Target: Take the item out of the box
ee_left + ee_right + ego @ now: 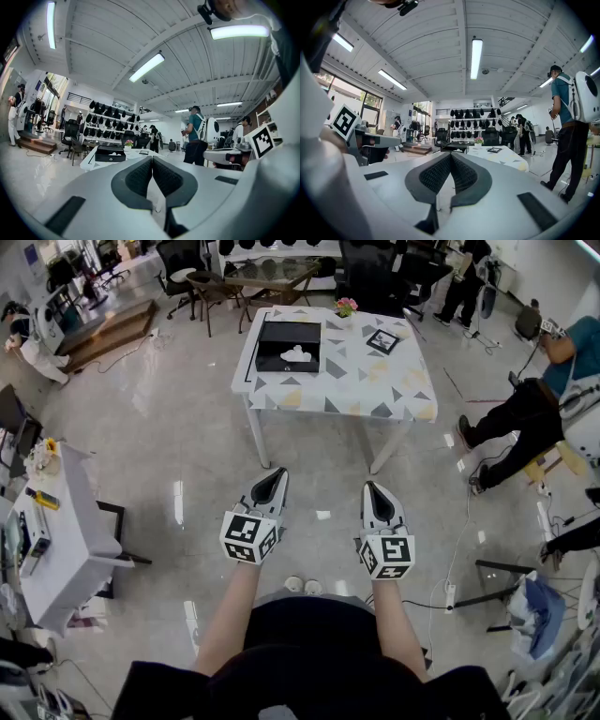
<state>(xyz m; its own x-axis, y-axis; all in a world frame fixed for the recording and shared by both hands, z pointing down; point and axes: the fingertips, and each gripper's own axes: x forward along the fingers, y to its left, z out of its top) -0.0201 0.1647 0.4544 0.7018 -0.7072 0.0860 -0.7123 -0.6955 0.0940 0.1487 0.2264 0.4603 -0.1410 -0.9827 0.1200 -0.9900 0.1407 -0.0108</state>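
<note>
A black open box (288,345) sits on the left part of a patterned white table (361,390) well ahead of me, with a white item (295,354) lying inside it. The same box (110,154) shows far off in the left gripper view, and as a dark box (457,147) in the right gripper view. My left gripper (278,475) and right gripper (371,487) are held side by side over the floor, well short of the table. Both are shut with nothing between the jaws.
A small flower pot (347,307) and a black marker card (382,341) also sit on the table. A white side table (56,540) with clutter stands at my left. A seated person (525,418) is at the right, cables and a power strip (450,594) lie on the floor.
</note>
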